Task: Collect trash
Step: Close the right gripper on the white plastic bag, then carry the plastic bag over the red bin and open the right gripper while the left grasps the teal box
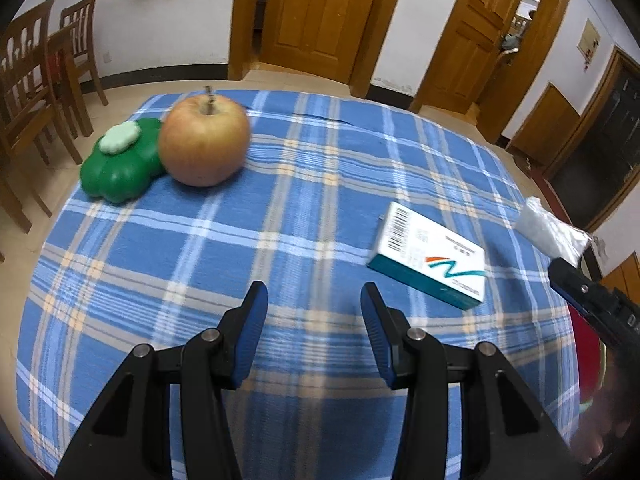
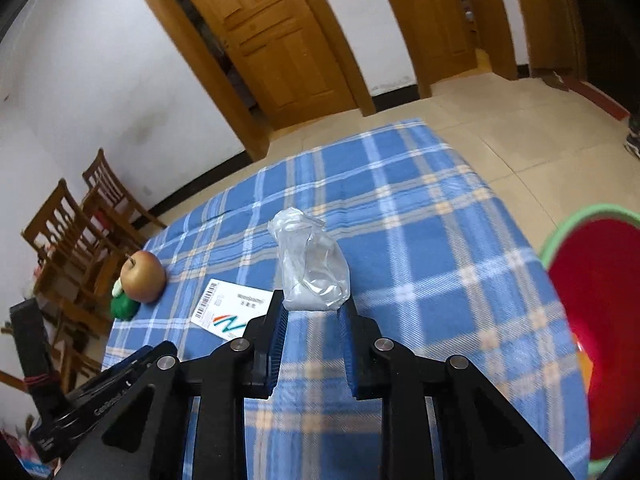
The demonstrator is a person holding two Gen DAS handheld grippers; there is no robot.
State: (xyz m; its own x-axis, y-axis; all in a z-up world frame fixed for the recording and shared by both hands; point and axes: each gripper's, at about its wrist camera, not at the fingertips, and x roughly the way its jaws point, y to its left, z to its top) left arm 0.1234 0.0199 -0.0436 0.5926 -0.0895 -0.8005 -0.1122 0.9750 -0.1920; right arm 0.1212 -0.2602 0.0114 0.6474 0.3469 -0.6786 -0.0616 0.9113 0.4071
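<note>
White plastered walls [image 1: 160, 20] are enclosing the room, dark skirting running along their base — beige floor tiles [image 2: 500, 120] are catching soft light. Panelled orange-brown wooden doors [image 1: 320, 16] are standing ajar; slatted brown wooden chairs [image 1: 36, 80] are waiting by the wall.

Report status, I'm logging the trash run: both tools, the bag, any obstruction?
Right tool shut on crumpled plastic bag, lifted. Left tool open, empty. Red bin to the right, path clear.
</note>
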